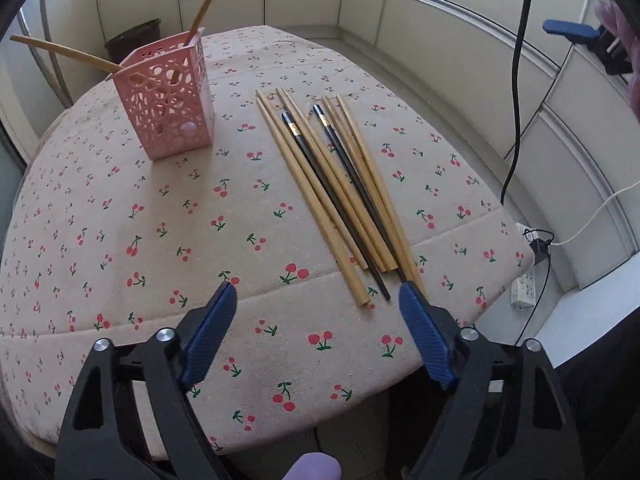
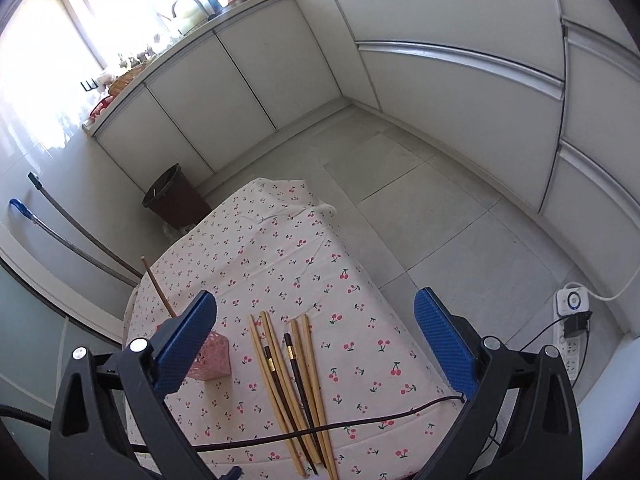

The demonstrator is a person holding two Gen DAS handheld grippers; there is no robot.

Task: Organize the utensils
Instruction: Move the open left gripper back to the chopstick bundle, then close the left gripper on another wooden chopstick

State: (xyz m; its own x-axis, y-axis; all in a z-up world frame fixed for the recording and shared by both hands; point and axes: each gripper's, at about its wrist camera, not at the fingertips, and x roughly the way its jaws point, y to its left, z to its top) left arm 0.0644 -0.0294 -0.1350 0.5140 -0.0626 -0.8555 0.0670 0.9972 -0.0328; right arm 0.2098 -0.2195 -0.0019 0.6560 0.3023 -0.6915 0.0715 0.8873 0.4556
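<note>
From my right gripper (image 2: 316, 320) I look down on the table (image 2: 280, 248) with its cherry-print cloth; my jaws stand wide apart with nothing between the blue pads (image 2: 444, 340); the chopsticks (image 2: 292, 384), pale wooden ones with two dark ones among them, lie side by side near the table's near edge; a black cable (image 2: 360, 420) crosses over their near ends; the pink holder (image 2: 214, 360) sits toward the left edge, half hidden behind my left finger, with one wooden stick (image 2: 158, 286) leaning out of it; a dark bin (image 2: 176, 196) stands on the floor beyond the far left corner; a power strip (image 2: 570, 328) lies on the floor to the right.
</note>
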